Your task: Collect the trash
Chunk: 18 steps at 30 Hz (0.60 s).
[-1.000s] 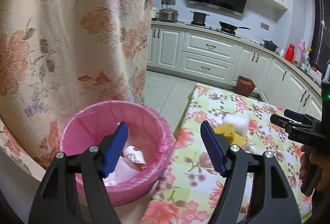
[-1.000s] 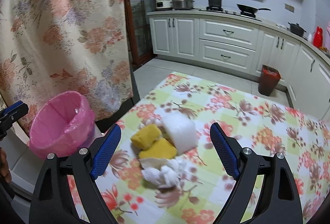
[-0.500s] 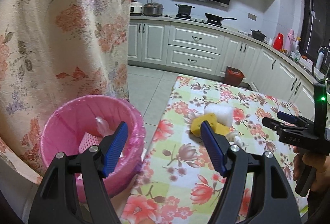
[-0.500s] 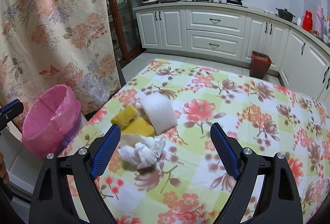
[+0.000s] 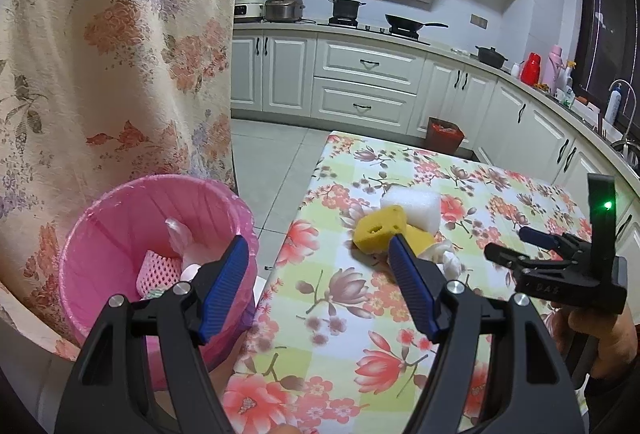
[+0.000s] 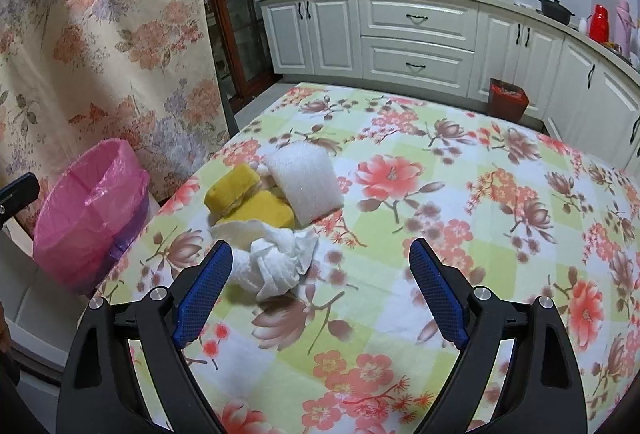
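Both tools gape wide, holding nothing: left tool point(image 5: 316, 290) between bin point(image 5: 100, 218) and surface point(image 5: 340, 334), right tool point(image 6: 320, 290) just over the tissue point(image 6: 276, 258) beside sponges point(image 6: 244, 202) and foam point(image 6: 306, 186)

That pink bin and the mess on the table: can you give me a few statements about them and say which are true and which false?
1. The pink bin already holds some trash. True.
2. The right claw is gripping the crumpled tissue. False: it is open and holds nothing.
3. The white foam block lies on the table beside the yellow sponges. True.
4. The left claw is shut. False: it is open.
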### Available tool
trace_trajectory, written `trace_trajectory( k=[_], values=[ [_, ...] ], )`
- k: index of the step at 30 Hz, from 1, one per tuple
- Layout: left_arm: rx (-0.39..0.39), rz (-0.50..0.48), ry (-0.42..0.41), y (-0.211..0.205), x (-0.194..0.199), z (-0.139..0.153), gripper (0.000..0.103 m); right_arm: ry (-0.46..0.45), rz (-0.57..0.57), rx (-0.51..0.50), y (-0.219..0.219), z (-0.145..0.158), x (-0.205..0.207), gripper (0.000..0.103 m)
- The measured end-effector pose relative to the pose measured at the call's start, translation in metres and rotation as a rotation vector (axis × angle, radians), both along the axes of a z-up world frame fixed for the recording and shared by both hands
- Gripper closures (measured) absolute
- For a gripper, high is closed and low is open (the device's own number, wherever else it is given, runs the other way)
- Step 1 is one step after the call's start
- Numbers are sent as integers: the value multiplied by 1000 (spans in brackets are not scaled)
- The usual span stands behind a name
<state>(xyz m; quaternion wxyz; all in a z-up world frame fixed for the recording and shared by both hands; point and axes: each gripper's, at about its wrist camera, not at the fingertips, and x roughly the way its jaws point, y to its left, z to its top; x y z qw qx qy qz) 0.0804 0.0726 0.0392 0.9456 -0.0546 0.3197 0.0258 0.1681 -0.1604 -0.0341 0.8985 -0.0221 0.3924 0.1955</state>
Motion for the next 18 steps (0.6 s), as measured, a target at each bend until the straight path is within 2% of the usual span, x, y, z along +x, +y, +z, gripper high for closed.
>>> trace_trajectory(
  k=[18],
  values=[
    [-1, -4, 35, 2, 17, -12, 33, 61, 44, -22, 27, -31, 17, 19]
  ],
)
